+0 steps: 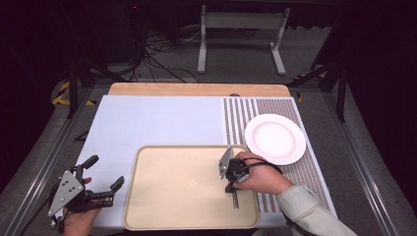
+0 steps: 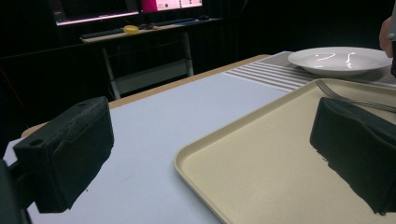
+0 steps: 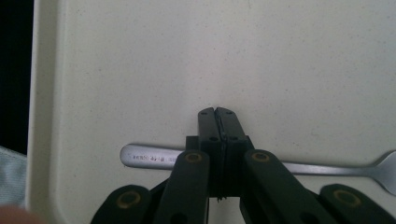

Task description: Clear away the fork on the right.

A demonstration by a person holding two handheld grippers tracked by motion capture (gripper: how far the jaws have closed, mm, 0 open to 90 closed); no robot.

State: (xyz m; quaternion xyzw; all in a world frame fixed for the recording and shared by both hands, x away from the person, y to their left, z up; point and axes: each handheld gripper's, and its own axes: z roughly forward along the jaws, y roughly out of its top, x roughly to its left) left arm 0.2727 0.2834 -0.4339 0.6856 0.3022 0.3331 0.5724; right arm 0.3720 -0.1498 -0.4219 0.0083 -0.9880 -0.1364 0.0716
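Beige tray [image 1: 177, 189] lies at the near edge of a pale blue table mat [image 1: 157, 120], with a striped placemat [image 1: 241, 115] to its right carrying a white plate [image 1: 275, 138]. Right gripper [image 1: 231, 184], held in the person's right hand [image 1: 263, 177], points straight down over the right part of the tray. In the right gripper view its jaws are pressed together, tips meeting at the tray surface, with a metal fork [image 3: 149, 157] lying crosswise just beneath them; handle end toward one tray rim, tines at the opposite frame edge. Cannot tell whether the jaws actually pinch the fork or merely stand closed over it. In the high view the fork [image 1: 235, 199] shows below the gripper, running along the tray's right side. Left gripper [image 1: 101, 177], in the left hand [image 1: 78, 216], sits at the table's near left corner beside the tray, jaws spread wide, nothing between them. Left gripper view looks across the tray [image 2: 261, 154] toward the fork's tines [image 2: 327, 88] and the plate [image 2: 338, 60] beyond.
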